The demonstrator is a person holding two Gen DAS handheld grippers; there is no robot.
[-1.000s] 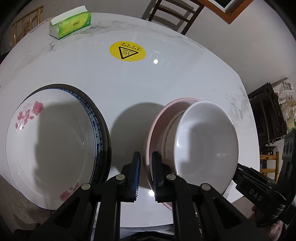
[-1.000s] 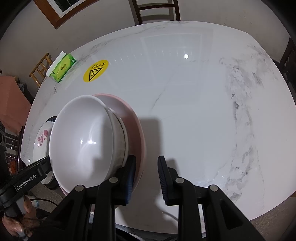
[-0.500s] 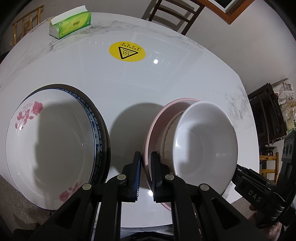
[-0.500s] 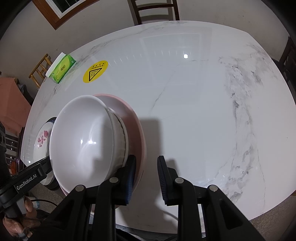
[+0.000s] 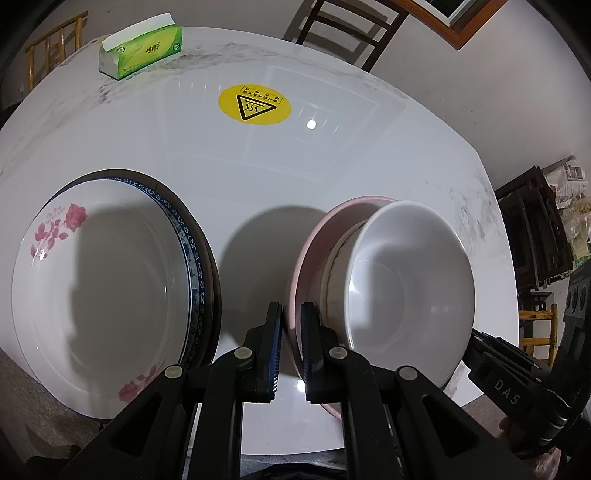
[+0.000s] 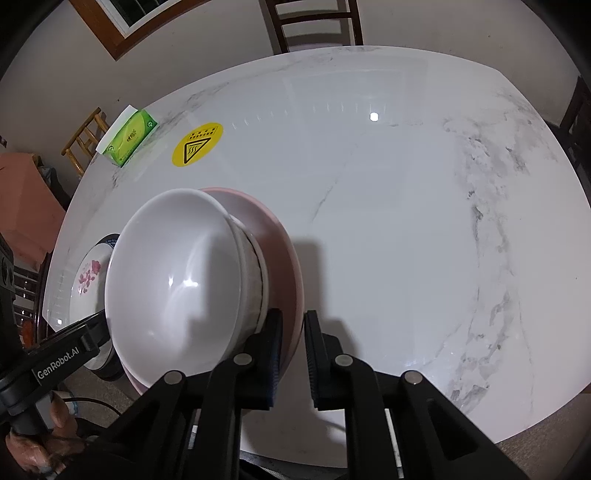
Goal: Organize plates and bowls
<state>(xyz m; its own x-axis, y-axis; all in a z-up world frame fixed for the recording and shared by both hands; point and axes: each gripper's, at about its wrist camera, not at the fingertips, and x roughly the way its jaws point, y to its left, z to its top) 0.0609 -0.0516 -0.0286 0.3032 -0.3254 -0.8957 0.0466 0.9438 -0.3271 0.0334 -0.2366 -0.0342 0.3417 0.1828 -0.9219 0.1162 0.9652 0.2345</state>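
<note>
A pink bowl (image 5: pixel 314 236) holds nested white bowls, the top white bowl (image 5: pixel 410 288) innermost; the stack also shows in the right wrist view (image 6: pixel 177 280). My left gripper (image 5: pixel 291 325) is shut on the pink bowl's left rim. My right gripper (image 6: pixel 293 332) is shut on the pink bowl's (image 6: pixel 284 251) right rim. A stack of plates, topped by a rose-patterned plate (image 5: pixel 99 280), sits to the left, over a blue-rimmed plate (image 5: pixel 192 251).
A green tissue box (image 5: pixel 142 50) lies at the far left of the marble table (image 6: pixel 406 206). A yellow warning sticker (image 5: pixel 255 104) is on the table. Chairs (image 6: pixel 314 26) stand beyond the far edge.
Both grippers have closed slightly tighter on the pink bowl's rim. The bowl stack has barely shifted.
</note>
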